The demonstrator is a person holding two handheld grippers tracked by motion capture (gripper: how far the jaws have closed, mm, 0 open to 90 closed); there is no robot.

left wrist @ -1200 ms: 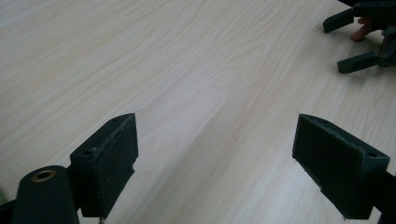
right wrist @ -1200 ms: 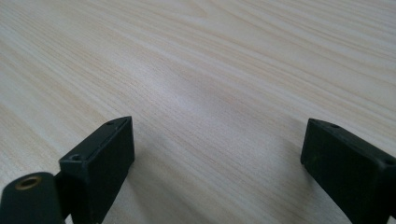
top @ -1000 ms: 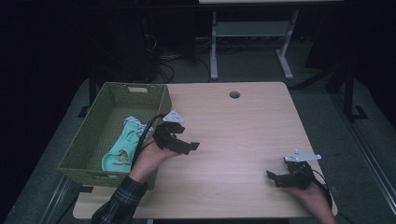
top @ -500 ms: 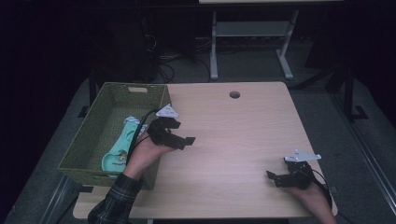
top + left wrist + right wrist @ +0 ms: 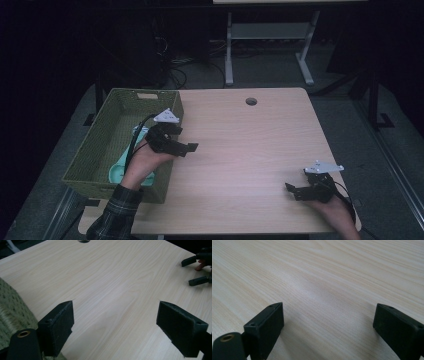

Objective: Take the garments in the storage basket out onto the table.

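My left gripper [image 5: 186, 145] hovers over the right rim of a green woven basket [image 5: 95, 150], jaws pointing right across the wooden table [image 5: 250, 145]. It is open, and the left gripper view shows bare wood between its jaws [image 5: 115, 327]. My right gripper [image 5: 293, 191] rests near the table's front right corner, pointing left. It is open too, with nothing between its jaws [image 5: 327, 327]. A pale teal object [image 5: 116, 173] lies inside the basket, partly hidden by the left hand and cable.
The basket's edge [image 5: 10, 310] shows at the left of the left gripper view, and my right gripper [image 5: 200, 270] appears far off at the top right. A round cable hole [image 5: 251, 101] sits near the table's far edge. Desk legs and cables stand beyond on the dark floor.
My left gripper has drifted left and slightly back, from over the table to above the basket's right rim. The right gripper has stayed still.
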